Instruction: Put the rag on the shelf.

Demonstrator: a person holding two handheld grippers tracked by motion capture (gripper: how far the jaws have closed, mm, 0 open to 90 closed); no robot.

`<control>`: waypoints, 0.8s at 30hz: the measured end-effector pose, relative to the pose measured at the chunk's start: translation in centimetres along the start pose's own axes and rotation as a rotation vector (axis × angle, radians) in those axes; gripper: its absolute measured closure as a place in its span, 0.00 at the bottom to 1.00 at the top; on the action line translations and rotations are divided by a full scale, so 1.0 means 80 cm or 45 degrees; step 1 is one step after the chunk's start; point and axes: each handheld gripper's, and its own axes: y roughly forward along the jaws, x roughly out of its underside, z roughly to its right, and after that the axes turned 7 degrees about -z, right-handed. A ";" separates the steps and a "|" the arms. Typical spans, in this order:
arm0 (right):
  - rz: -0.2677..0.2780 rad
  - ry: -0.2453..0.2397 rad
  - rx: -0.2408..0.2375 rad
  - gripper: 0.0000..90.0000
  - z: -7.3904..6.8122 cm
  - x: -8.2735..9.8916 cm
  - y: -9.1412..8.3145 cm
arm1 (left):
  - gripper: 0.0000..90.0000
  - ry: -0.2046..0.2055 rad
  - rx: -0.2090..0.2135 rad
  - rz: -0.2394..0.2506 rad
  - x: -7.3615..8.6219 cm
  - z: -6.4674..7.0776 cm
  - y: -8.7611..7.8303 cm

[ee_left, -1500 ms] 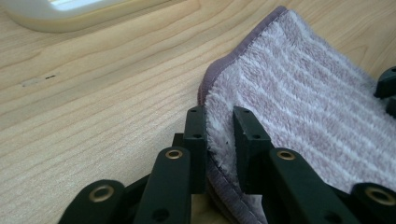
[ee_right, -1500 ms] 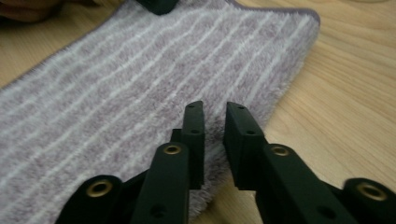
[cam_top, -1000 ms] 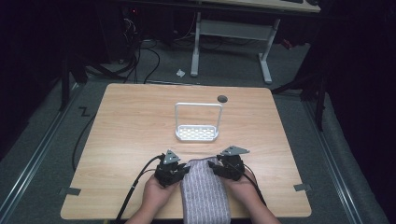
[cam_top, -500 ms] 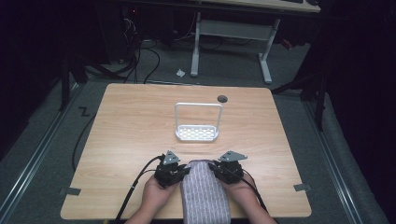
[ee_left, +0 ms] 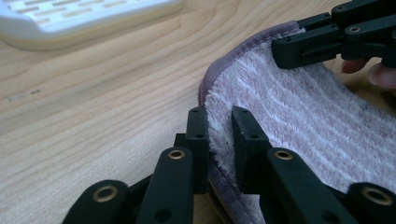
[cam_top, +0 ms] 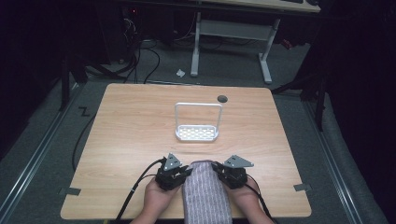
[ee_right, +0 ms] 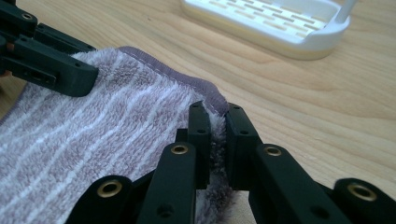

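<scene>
Where the wooden table (cam_top: 140, 140) spreads out ahead of both claws, it carries a long folded towel (cam_top: 205, 196) at its near edge, lying lengthwise between the two hands and running off the bottom of the high view. The towel is a plush, pale mauve-grey cloth with thin white stripes down its length and a darker stitched hem around its rounded far end; its pile looks thick and soft in the gripper views.

The left gripper (ee_left: 219, 130) has its jaws pinched on the towel's left edge near the far corner, with the hem and a fold of pile caught between them. The right gripper (ee_right: 218, 126) is likewise clamped on the towel's right edge, its jaws nearly together with the hem squeezed in the gap. Each claw sees the other's black jaws across the cloth, resting at the opposite edge.

Well beyond both claws, near the table's middle, stands a small white slotted rack (cam_top: 197, 133) with an upright wire loop. Farther still, a dark round hole (cam_top: 222, 98) marks the tabletop.
</scene>
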 end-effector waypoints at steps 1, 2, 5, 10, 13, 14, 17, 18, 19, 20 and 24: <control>0.000 0.000 0.000 0.92 0.000 0.000 0.000 | 0.87 0.007 0.001 0.018 0.000 0.002 -0.001; 0.013 0.007 0.009 0.92 -0.001 0.000 -0.003 | 0.87 0.013 -0.002 0.036 0.000 0.004 -0.002; 0.047 0.025 0.022 0.92 -0.002 -0.001 -0.009 | 0.87 0.015 -0.007 0.067 -0.001 0.008 -0.005; 0.103 0.025 0.042 0.92 -0.006 -0.003 -0.020 | 0.87 0.001 -0.008 0.150 -0.002 0.010 -0.016; 0.152 0.014 0.064 0.92 -0.010 -0.004 -0.028 | 0.87 0.026 -0.022 0.197 -0.005 0.016 -0.024; 0.182 0.002 0.072 0.92 -0.013 -0.005 -0.034 | 0.87 0.040 -0.033 0.213 -0.006 0.019 -0.028; 0.209 -0.013 0.081 0.92 -0.017 -0.007 -0.040 | 0.87 0.078 -0.055 0.254 -0.008 0.025 -0.036; 0.209 -0.013 0.081 0.92 -0.017 -0.007 -0.040 | 0.87 0.078 -0.055 0.254 -0.008 0.025 -0.036; 0.222 -0.020 0.088 0.92 -0.018 -0.008 -0.042 | 0.87 0.081 -0.063 0.269 -0.008 0.026 -0.039; 0.235 -0.022 0.094 0.92 -0.020 -0.010 -0.046 | 0.87 0.082 -0.066 0.280 -0.008 0.027 -0.041; 0.287 -0.055 0.114 0.92 -0.025 -0.015 -0.056 | 0.87 0.074 -0.068 0.326 -0.012 0.029 -0.050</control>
